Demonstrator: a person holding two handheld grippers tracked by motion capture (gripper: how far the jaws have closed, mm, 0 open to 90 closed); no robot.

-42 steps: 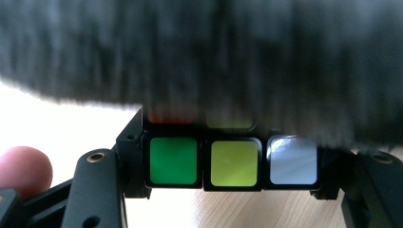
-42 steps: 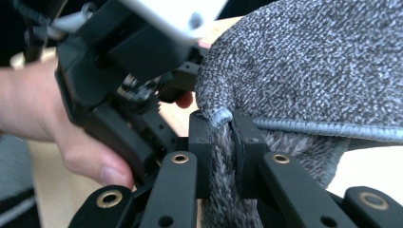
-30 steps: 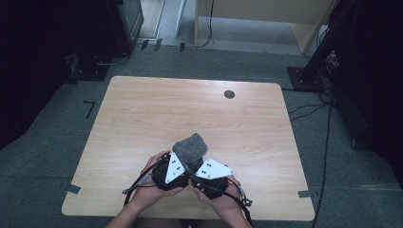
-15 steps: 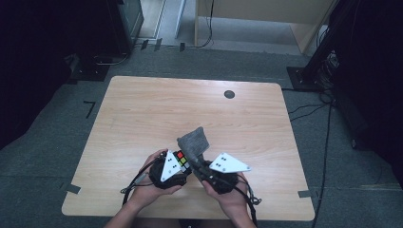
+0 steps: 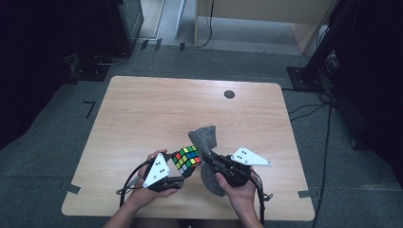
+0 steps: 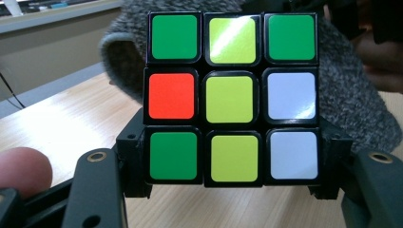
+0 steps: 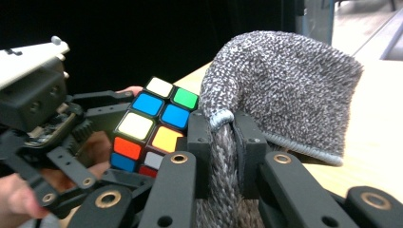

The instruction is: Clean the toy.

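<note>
Cloth off the cube, cube exposed.
Left gripper (image 5: pixel 183 178) clamped on the Rubik's cube (image 5: pixel 186 158) at the table's (image 5: pixel 142 114) near edge; right gripper (image 7: pixel 222 137) pinching the grey knit cloth (image 5: pixel 206 152), which I've swung right since a second ago, uncovering the cube. No readable writing or brands.

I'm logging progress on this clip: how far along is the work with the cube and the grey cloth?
Done: both things are picked up. The left gripper is shut on the puzzle cube, and the right gripper is shut on the grey knitted cloth. In hand: cloth and cube are held side by side above the table. Left, as far as I can judge: bringing the cloth over the cube, whose faces are uncovered.
</note>
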